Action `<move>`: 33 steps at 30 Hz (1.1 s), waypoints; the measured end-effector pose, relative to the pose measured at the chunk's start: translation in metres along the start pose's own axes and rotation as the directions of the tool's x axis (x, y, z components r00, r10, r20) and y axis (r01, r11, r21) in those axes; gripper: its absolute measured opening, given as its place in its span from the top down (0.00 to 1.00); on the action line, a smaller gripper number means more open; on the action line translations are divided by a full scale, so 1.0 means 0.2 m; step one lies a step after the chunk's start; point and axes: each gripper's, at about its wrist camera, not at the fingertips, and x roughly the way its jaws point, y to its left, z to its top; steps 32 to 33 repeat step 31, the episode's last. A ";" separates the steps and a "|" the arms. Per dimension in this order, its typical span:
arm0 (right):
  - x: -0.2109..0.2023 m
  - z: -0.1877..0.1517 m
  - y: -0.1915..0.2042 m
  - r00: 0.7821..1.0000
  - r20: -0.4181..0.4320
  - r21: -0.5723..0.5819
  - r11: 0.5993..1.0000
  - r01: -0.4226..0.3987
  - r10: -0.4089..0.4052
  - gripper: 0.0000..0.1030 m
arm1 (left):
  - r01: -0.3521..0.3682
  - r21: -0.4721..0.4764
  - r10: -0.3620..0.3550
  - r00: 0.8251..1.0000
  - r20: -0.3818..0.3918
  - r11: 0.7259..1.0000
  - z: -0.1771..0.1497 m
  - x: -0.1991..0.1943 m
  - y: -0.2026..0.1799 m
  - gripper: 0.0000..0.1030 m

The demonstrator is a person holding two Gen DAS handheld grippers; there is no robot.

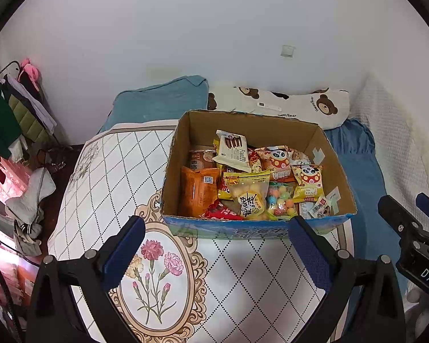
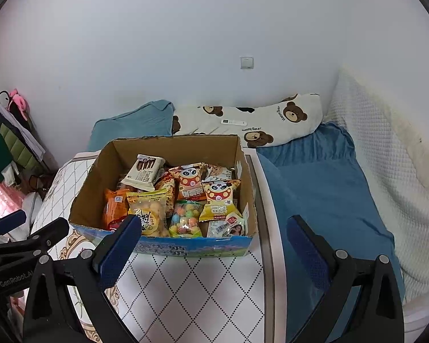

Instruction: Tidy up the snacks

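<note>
Left wrist view is showing the bed (image 1: 357, 171) with a quilted floral cover (image 1: 114, 177), and on it a cardboard box (image 1: 257, 131) sitting open-topped, near edge just beyond the fingertips. Snacks are all lying inside the box: an orange packet (image 1: 198, 190) at the left, a white wafer pack (image 1: 234, 150) propped at the far side, two panda bags (image 1: 277, 160) at the right, a yellow puff bag (image 1: 247, 193) and a bag of coloured sweets (image 1: 280, 201) at the near wall.

Judgement: no snack is showing loose on the cover, so collecting looks complete, or the heap is waiting to be sorted out of the box; the pile is lying jumbled, not in rows.

Left gripper (image 1: 216, 235) is hanging released, jaws spread wide, holding nothing. Right gripper (image 2: 214, 234) is likewise spread and holding nothing, near the box's front.

Hidden: lower layers of packets, the box floor, and the small labels at the near right corner are not reading clearly. Bed edges are being cut off by the fisheye rim.
</note>
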 end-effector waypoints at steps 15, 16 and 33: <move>-0.01 0.01 0.01 1.000 -0.002 -0.006 1.000 -0.009 0.009 0.00 | 0.005 0.002 -0.005 1.000 0.008 1.000 0.01 -0.01 0.00 0.01; -0.01 0.01 0.01 1.000 -0.002 -0.005 1.000 -0.009 0.009 0.00 | 0.005 0.003 -0.005 1.000 0.008 1.000 0.01 -0.02 0.00 0.01; -0.01 0.01 0.02 1.000 -0.009 0.007 1.000 -0.016 0.016 0.00 | 0.015 -0.005 -0.015 1.000 0.022 1.000 0.02 -0.03 0.01 0.01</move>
